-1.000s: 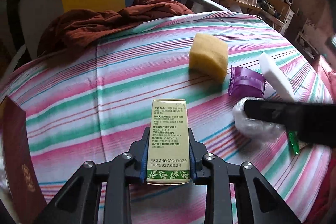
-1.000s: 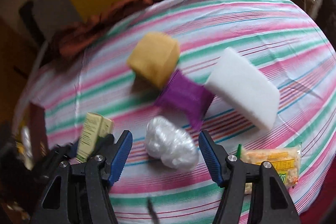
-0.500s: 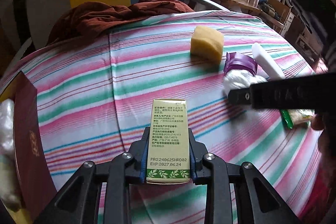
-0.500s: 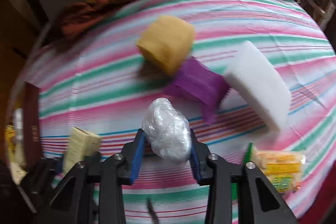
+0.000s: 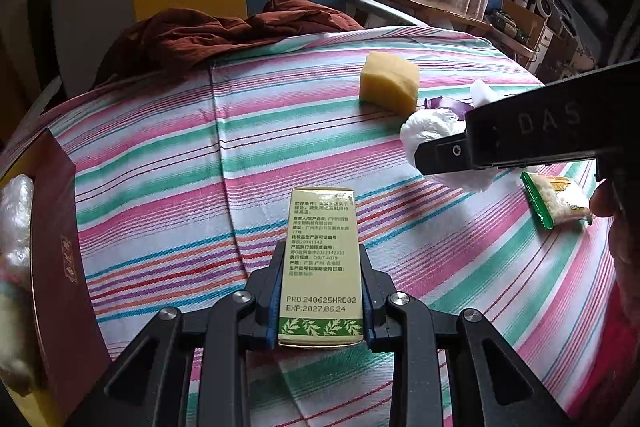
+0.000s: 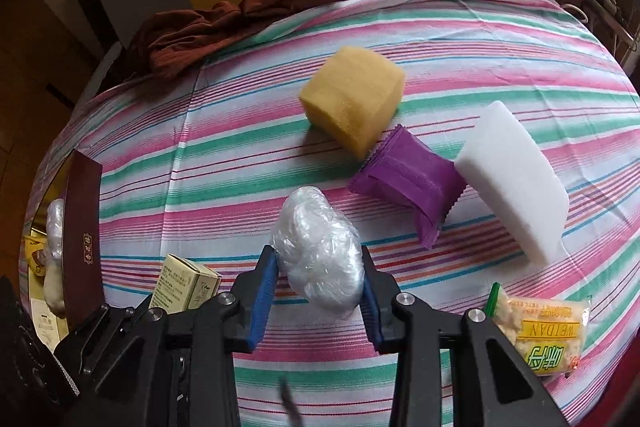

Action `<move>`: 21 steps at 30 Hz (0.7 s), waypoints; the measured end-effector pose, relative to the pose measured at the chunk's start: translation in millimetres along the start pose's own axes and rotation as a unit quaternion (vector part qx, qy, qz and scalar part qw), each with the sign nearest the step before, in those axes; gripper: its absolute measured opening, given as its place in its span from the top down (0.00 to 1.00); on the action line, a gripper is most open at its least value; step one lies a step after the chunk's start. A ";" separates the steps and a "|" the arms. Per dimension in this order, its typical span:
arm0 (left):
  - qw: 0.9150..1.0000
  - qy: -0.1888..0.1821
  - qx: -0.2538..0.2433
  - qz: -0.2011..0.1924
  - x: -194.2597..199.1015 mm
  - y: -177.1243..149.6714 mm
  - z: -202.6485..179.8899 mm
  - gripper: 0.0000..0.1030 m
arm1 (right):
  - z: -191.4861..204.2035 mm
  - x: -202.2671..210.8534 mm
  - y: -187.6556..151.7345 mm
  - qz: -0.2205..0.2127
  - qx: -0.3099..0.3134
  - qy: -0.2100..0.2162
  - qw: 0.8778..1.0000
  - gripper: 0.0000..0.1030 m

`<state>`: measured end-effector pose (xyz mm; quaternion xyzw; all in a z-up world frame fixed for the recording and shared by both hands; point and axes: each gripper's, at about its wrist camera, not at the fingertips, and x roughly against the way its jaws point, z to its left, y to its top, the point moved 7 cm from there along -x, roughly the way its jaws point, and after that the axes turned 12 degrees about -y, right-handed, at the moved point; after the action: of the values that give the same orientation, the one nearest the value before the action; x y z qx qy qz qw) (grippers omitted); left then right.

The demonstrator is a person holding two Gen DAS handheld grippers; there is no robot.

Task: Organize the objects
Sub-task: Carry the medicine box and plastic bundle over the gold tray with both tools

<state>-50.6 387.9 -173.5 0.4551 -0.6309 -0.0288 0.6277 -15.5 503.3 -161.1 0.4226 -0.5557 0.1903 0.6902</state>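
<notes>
My left gripper point(image 5: 320, 301) is shut on a pale green carton point(image 5: 321, 259) printed with text, held above the striped cloth. That carton point(image 6: 188, 283) also shows at the lower left of the right wrist view. My right gripper point(image 6: 320, 279) is shut on a crumpled clear plastic ball point(image 6: 318, 247), its blue pads pressing both sides. The same ball point(image 5: 430, 131) shows in the left wrist view beside the right gripper's black body point(image 5: 532, 125). A yellow sponge point(image 6: 352, 101), a purple packet point(image 6: 408, 183), a white foam block point(image 6: 516, 179) and a snack packet point(image 6: 540, 331) lie on the cloth.
A dark red box point(image 5: 60, 267) stands at the left edge with plastic and other items inside. A brown-red garment point(image 5: 224, 31) lies at the far side of the striped table point(image 5: 160, 147), before a chair. A person's hand point(image 5: 616, 227) is at the right.
My right gripper closed on the plastic ball. My left gripper, still holding the carton, shifted left so the dark red box came further into view.
</notes>
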 end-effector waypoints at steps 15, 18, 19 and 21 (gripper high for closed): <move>1.000 0.011 0.002 0.005 12.0 2.3 -3.1 0.71 | 13.9 22.9 10.1 -0.066 0.013 0.016 0.998 0.64; 1.000 0.016 -0.018 -0.015 31.5 4.9 -11.0 0.71 | 21.6 29.0 10.2 -0.080 0.027 0.023 0.996 0.64; 0.999 0.016 -0.020 -0.022 39.1 6.2 -12.5 0.71 | 24.0 30.8 10.1 -0.083 0.030 0.024 0.996 0.64; 0.999 0.019 -0.025 -0.039 55.9 9.9 -13.4 0.71 | 29.4 34.3 9.1 -0.090 0.040 0.026 0.995 0.64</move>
<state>-33.7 366.7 -121.9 0.4640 -0.5998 -0.0604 0.6491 -29.4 478.0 -125.2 0.4934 -0.4888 0.1604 0.7014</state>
